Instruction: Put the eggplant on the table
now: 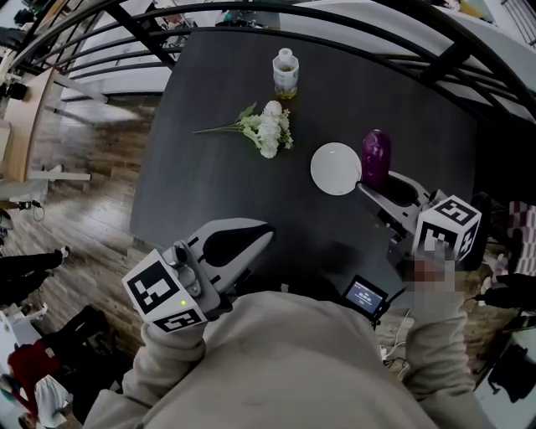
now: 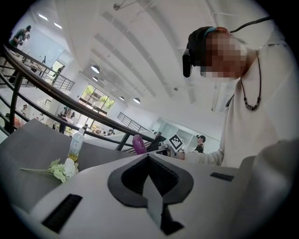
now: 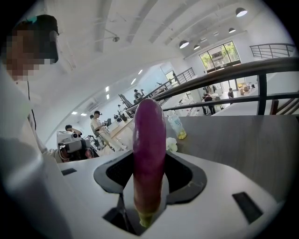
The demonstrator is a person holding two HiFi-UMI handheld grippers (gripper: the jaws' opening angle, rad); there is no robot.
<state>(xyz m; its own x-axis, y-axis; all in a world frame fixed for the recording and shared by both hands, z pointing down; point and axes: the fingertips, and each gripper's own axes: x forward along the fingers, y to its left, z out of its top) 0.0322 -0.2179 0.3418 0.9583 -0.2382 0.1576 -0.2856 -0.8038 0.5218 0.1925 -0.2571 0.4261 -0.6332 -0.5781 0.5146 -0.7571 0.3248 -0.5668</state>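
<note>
A purple eggplant (image 1: 375,157) stands upright between the jaws of my right gripper (image 1: 374,183), which is shut on its lower, stem end. It hangs over the dark table (image 1: 209,193), just right of a white plate (image 1: 336,168); I cannot tell whether it touches the tabletop. In the right gripper view the eggplant (image 3: 149,149) rises straight out of the jaws. My left gripper (image 1: 261,238) hovers at the table's near edge, shut with nothing in it; in its own view its jaws (image 2: 148,156) meet at the tip, and the eggplant (image 2: 138,144) shows far off.
A small bottle with yellow liquid (image 1: 286,72) stands at the table's far side, and a bunch of white flowers (image 1: 266,127) lies near the middle. A small device with a lit screen (image 1: 364,295) sits at the near edge. A black railing (image 1: 126,25) curves round the table.
</note>
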